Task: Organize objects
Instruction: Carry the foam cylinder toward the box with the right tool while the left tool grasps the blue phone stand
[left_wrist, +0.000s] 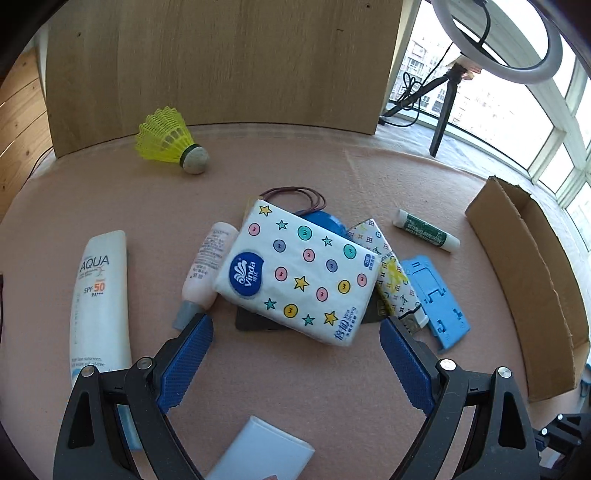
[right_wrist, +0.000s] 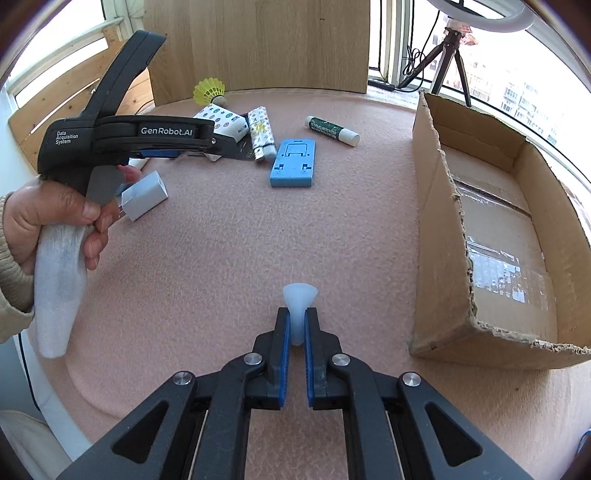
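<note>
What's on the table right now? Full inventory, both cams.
tissue pack: 1, white with dots and stars, centre pile
shuttlecock: 1, yellow, far left by the wood panel
sunscreen tube: 1, white, left
small bottle: 1, pink, beside the tissue pack
phone stand: 1, blue, right of pile
glue stick: 1, green and white, far right
white box: 1, near the left gripper
cardboard box: 1, brown, right edge, open
small white piece: 1, in the right gripper
left gripper: open, above the pile
right gripper: shut on the piece

The left gripper (left_wrist: 295, 332) points down with jaws wide apart; the right gripper (right_wrist: 296, 325) is clamped, a hand (right_wrist: 55, 218) holding the left one's handle.
</note>
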